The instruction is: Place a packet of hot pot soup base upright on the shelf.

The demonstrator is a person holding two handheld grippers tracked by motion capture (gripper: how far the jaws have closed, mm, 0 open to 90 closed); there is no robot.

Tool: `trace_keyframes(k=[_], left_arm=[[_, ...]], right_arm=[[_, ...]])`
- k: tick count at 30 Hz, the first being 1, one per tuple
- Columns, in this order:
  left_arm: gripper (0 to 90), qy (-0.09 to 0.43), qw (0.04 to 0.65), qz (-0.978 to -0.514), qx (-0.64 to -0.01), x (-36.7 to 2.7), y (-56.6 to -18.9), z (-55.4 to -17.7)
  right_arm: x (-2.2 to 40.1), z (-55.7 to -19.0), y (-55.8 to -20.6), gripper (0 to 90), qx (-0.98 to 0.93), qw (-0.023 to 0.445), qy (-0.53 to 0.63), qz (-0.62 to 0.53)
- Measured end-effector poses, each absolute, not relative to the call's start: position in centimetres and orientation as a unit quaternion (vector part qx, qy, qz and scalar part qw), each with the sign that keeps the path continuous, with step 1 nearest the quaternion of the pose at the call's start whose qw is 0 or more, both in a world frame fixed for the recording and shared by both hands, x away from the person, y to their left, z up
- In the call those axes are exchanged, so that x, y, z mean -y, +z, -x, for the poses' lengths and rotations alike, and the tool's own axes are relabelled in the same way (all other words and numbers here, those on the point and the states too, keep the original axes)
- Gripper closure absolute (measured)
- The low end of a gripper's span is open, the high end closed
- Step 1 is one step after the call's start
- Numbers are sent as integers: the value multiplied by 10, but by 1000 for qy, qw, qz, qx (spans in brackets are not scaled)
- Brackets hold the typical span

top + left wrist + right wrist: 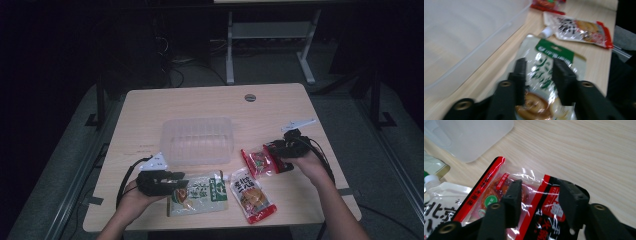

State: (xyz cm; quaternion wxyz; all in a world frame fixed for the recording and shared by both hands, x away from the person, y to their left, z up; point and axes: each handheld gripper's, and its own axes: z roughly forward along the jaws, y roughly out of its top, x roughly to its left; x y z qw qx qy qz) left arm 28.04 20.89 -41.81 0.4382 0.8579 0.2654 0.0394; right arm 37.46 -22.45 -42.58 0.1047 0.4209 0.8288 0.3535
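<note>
A pale wooden table [210, 102] stands in a dim room — white-legged desk frame [230, 50] behind.

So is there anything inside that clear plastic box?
The box looks empty; the wooden table shows through its clear walls. All three food packets lie outside it, near the tongs. Its far inner corners are too hazy to judge.

This looks like a dim lab or office set up for recording. A light wooden desk [280, 105] with a cable grommet [250, 97] near its far edge stands on grey carpet [75, 145]. Behind it are the white metal legs [230, 50] of another desk, with loose cables [175, 75] on the floor.
</note>
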Motion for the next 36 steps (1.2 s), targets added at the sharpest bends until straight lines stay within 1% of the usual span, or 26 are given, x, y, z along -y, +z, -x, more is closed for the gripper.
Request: trace_keyframes(k=[2,4,6,9,14,22,27,36], left_arm=[[771,37,437,-861,-256,-196,-416,-280],[851,38,432,-867,-245,-183,-414,-281],[897,36,431,-870,-238,-170,-413,-283],[898,33,429,-873,-229,-150,-411,-288],[898,44,426,-879,-209,-112,-409,-295],[898,44,436,-872,-216,-57,-423,-315],[898,60,428,-874,-221,-35,-432,-328],[898,91,400,-883,-227,-8,-443,-343]], right_arm=[[228,-370,-425,456,-824,112,360,-422],[232,-364,-425,425,-822,111,359,-428],[237,-356,-426,404,-821,118,358,-428],[240,-351,-426,394,-821,121,356,-429],[248,-340,-425,373,-819,125,358,-430],[264,-333,-428,356,-811,131,362,-440],[269,-335,-428,355,-805,128,371,-445],[273,-337,-432,354,-803,121,373,-449]])
